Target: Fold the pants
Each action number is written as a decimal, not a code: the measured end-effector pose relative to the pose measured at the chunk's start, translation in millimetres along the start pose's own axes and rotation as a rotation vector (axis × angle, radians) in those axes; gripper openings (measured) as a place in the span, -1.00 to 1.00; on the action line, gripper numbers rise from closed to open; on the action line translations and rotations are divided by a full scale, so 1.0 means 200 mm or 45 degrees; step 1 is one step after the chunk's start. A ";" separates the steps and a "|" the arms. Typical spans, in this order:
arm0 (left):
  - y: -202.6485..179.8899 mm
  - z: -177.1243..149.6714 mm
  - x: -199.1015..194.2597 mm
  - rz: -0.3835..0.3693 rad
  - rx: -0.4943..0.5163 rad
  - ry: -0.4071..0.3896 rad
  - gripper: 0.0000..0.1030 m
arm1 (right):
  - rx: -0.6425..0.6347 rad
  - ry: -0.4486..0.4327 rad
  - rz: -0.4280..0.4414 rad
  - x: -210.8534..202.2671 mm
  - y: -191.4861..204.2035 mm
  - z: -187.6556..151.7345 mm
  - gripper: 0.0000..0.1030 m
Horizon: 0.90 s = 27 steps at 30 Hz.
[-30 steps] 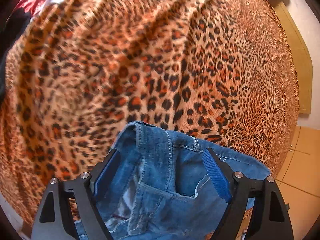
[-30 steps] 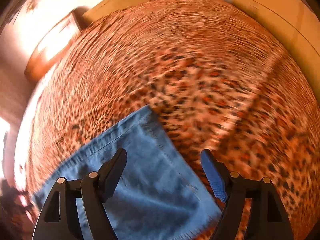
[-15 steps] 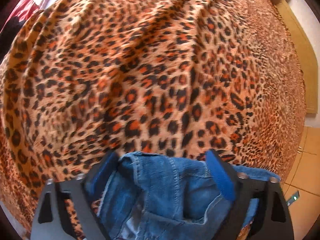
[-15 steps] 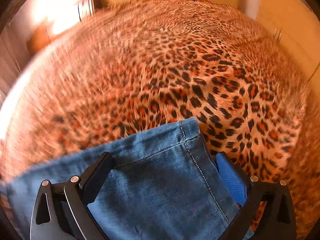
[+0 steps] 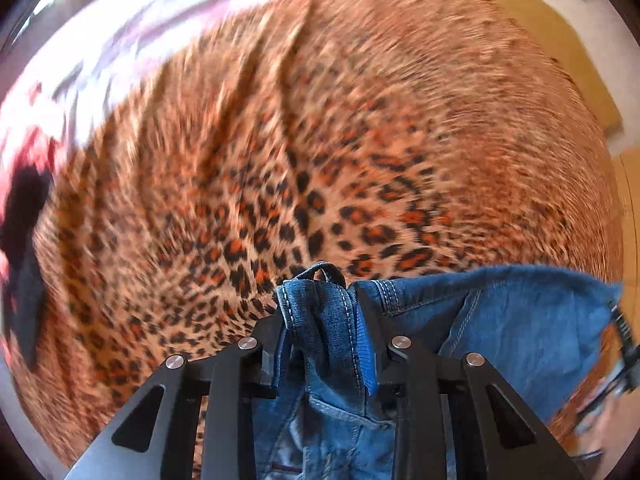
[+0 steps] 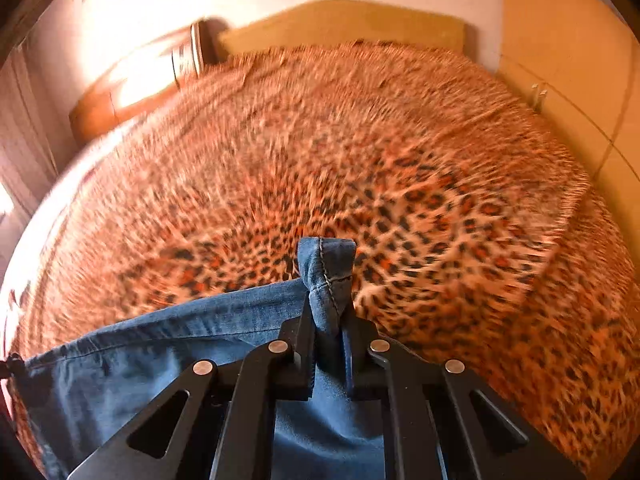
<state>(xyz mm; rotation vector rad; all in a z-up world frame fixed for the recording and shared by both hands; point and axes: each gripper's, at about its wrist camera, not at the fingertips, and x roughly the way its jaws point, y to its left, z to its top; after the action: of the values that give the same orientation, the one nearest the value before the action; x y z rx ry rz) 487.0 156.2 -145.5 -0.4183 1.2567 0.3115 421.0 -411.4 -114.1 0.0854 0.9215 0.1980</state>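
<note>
Blue denim pants [image 5: 500, 320] lie over a leopard-print bedspread [image 5: 320, 140]. My left gripper [image 5: 322, 320] is shut on the bunched waistband with a belt loop sticking up between the fingers. My right gripper [image 6: 328, 316] is shut on the hem corner of a pant leg [image 6: 326, 268], and the rest of the leg [image 6: 160, 344] trails down to the left. The cloth seems lifted off the bed in both views. The other gripper shows faintly at the right edge of the left wrist view.
The bedspread [image 6: 360, 160] covers the whole bed. A wooden headboard [image 6: 340, 20] and a wall stand beyond it. A wardrobe door [image 6: 580, 60] is on the right. Pink and black cloth [image 5: 28, 208] lies at the bed's left edge.
Both grippers were open around the denim and have closed on it. Both have since lifted and tilted, and the views are blurred with motion.
</note>
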 end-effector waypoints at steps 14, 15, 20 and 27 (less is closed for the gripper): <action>0.25 -0.72 -0.92 -0.227 0.069 -0.216 -0.48 | 0.370 -0.122 0.189 -1.45 -0.39 -0.72 -0.73; 0.34 -0.78 -1.00 -0.248 0.062 -0.202 -0.48 | 0.375 -0.099 0.178 -1.51 -0.40 -0.81 -0.72; 0.67 -1.19 -0.94 -0.218 0.001 0.023 -0.49 | 0.447 0.137 0.033 -1.63 -0.50 -1.47 -0.37; 1.01 -1.47 -0.71 -0.266 -0.163 0.360 -0.48 | 0.617 0.289 -0.051 -1.82 -0.58 -1.85 0.08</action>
<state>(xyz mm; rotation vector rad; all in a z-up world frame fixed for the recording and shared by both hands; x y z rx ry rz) 106.5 196.1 -109.1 -0.7176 1.4587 0.1579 -72.0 -604.0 -70.9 0.5003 1.1827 -0.0584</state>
